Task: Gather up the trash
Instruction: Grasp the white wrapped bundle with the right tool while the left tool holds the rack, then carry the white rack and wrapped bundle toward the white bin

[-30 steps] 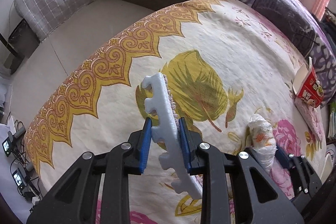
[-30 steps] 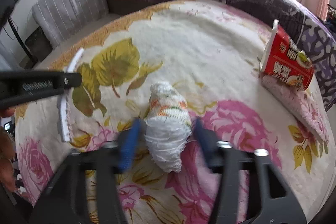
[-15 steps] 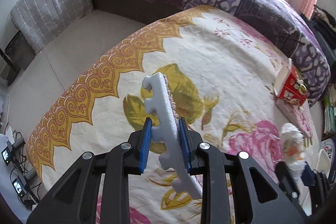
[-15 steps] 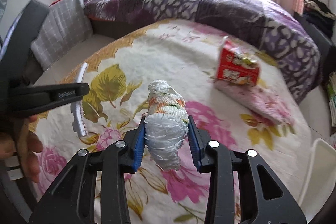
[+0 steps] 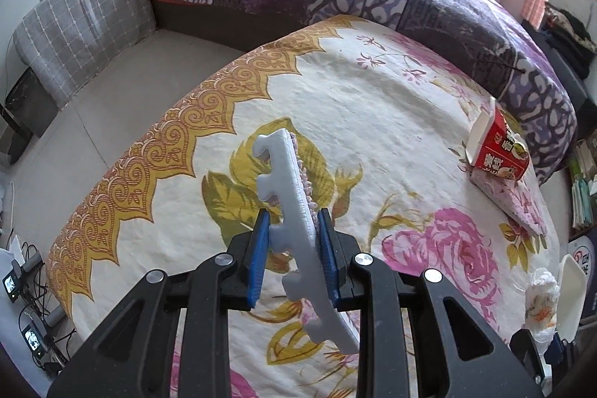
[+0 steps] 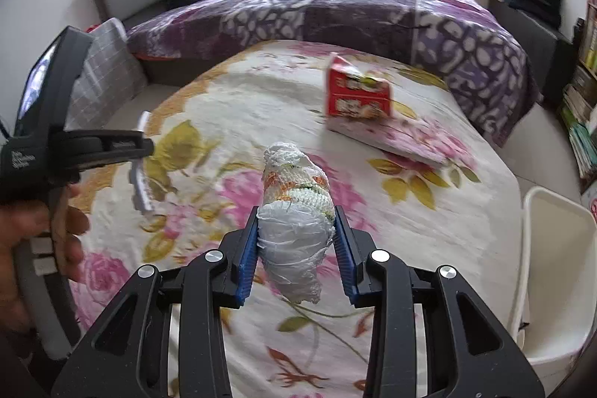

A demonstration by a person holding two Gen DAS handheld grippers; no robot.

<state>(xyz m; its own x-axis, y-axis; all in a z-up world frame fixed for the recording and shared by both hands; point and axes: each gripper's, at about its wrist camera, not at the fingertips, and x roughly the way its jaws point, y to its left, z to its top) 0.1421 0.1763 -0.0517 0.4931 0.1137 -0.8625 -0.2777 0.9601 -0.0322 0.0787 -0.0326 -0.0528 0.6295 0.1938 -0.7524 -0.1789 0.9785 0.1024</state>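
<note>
My left gripper [image 5: 292, 250] is shut on a long white notched foam strip [image 5: 294, 211] and holds it upright above the floral bedsheet [image 5: 373, 122]. My right gripper [image 6: 296, 248] is shut on a crumpled white wad with orange and green print [image 6: 294, 207], held above the sheet. The wad also shows at the far right of the left wrist view [image 5: 541, 301]. The left gripper with the strip [image 6: 140, 170] shows at the left of the right wrist view. A red snack box [image 6: 354, 94] lies on a pink floral packet [image 6: 403, 140] on the sheet.
A white plastic bin [image 6: 552, 271] stands on the floor to the right of the bed, also seen in the left wrist view [image 5: 571, 293]. A purple quilt [image 6: 335, 10] lies at the back. A grey checked cushion [image 5: 82, 25] and cables [image 5: 30, 286] sit on the left.
The right gripper closed on the wad and lifted it off the sheet, moving right toward the bin. The left gripper rose a little with the strip still held.
</note>
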